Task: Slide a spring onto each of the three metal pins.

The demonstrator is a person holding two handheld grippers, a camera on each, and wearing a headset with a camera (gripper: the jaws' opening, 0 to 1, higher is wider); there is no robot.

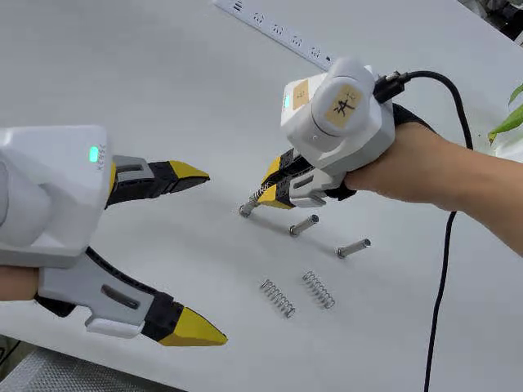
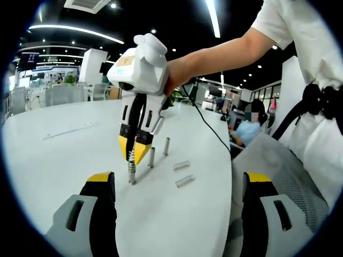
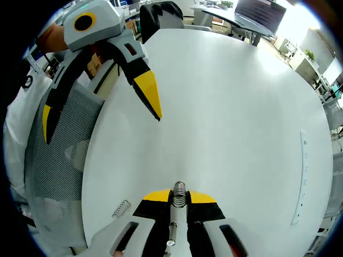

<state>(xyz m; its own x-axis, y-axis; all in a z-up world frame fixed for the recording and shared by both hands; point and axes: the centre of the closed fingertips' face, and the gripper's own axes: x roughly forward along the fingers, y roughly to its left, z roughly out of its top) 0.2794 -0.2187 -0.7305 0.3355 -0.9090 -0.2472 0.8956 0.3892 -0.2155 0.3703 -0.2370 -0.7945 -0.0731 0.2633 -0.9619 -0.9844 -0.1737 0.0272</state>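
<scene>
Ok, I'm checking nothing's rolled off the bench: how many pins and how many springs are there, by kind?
Metal pins: 3
Springs: 3 (2 loose on the table, 1 spring held in the right gripper)
Total: 6

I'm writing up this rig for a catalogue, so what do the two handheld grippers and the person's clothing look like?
The left gripper and right gripper both have rounded white housings, black jaws with yellow tips and a green light. The right one carries a tan sticker with a black mark and trails a black cable. The person wears a short white sleeve.
</scene>
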